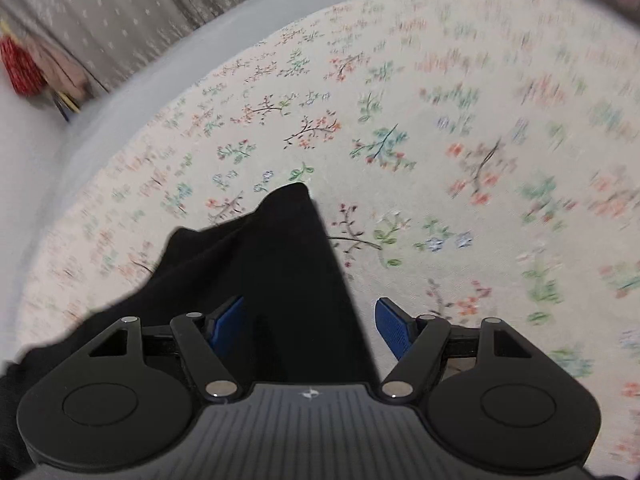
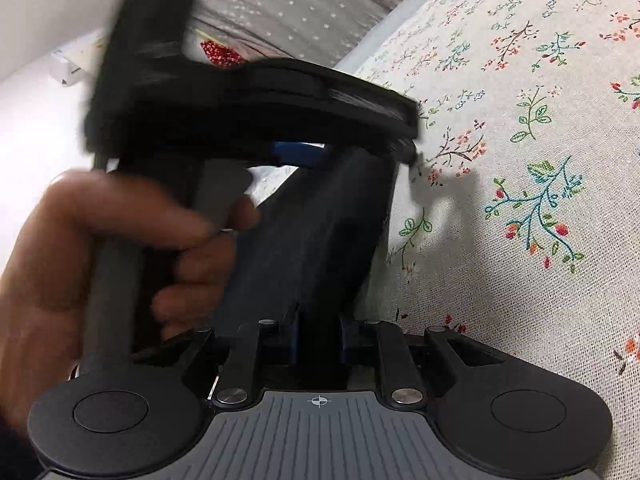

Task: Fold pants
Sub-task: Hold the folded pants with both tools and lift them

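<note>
The black pants (image 1: 260, 264) lie on a floral tablecloth (image 1: 440, 140). In the left wrist view my left gripper (image 1: 308, 328) is open, its blue pads (image 1: 394, 328) spread wide with the black cloth running between them, untouched by the right pad. In the right wrist view my right gripper (image 2: 320, 340) is shut on a fold of the pants (image 2: 320, 232), which stretch away from it. The left gripper (image 2: 296, 152) and the hand holding it (image 2: 100, 248) appear just ahead, above the same cloth, blurred.
The floral cloth (image 2: 520, 200) covers the work surface. A grey patterned curtain (image 1: 120, 8) hangs behind. A red patterned item (image 1: 20, 64) and a pinkish one sit at the far left edge by the white wall.
</note>
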A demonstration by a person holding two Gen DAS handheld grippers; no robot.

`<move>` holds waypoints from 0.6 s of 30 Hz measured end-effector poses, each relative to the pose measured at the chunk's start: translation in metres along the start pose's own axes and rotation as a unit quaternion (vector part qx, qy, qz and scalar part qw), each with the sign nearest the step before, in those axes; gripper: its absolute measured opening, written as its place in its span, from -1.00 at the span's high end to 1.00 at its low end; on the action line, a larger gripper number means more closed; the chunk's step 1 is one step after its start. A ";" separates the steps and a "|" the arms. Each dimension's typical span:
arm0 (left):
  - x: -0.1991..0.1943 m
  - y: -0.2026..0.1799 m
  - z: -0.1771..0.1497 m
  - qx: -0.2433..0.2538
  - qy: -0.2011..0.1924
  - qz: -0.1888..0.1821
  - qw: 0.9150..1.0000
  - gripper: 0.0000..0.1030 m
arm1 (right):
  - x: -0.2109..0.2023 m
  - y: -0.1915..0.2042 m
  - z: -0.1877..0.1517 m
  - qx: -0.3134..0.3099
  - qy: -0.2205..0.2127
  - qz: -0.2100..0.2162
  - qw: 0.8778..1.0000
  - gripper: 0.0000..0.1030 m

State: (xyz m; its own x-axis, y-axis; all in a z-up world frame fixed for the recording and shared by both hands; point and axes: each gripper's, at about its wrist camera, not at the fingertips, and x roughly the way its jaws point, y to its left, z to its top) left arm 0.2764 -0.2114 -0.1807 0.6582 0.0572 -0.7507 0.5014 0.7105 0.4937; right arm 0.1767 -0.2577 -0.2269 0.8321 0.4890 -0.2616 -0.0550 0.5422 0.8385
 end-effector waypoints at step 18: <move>-0.009 0.033 0.022 -0.067 0.013 0.012 0.998 0.91 | -0.010 0.025 0.007 -0.034 0.013 -0.006 0.999 0.81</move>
State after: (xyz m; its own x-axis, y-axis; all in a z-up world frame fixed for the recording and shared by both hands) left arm 0.2995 -0.2036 -0.1481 0.6531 0.0916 -0.7517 0.4057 0.7959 0.4494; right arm 0.1706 -0.2543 -0.2003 0.8185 0.4987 -0.2851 -0.0827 0.5935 0.8006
